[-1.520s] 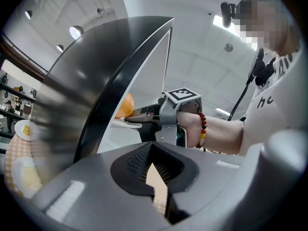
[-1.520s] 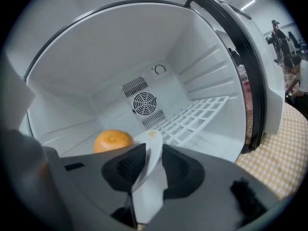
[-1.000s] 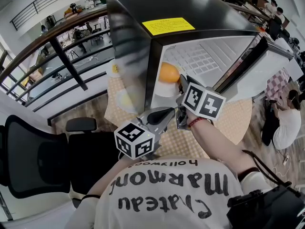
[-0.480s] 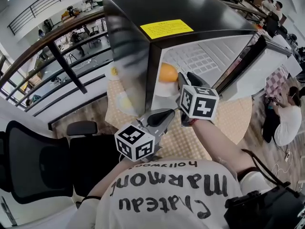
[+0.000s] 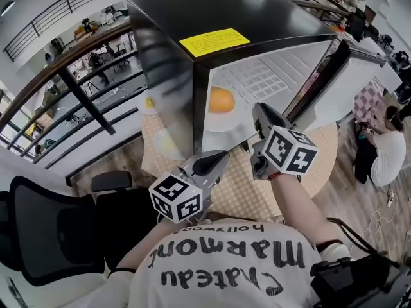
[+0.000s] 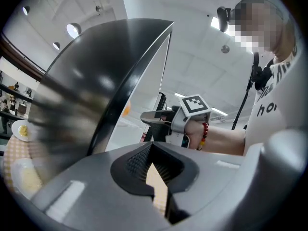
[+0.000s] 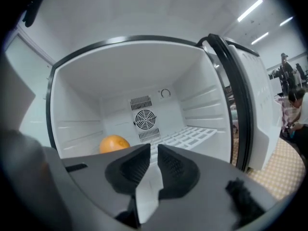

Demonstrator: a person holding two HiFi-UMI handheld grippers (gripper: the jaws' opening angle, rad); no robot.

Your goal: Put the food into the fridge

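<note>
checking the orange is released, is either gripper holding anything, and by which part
Nothing is held. The orange lies in the fridge; the right gripper, jaws just closing, and left gripper are empty.

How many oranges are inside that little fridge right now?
1. The orange lies at the left of the fridge floor; the right gripper hides part of the floor, so more may be there.

Black office chair (image 5: 45, 236), checkered tablecloth (image 5: 234, 194), dark railing (image 5: 87, 101)
</note>
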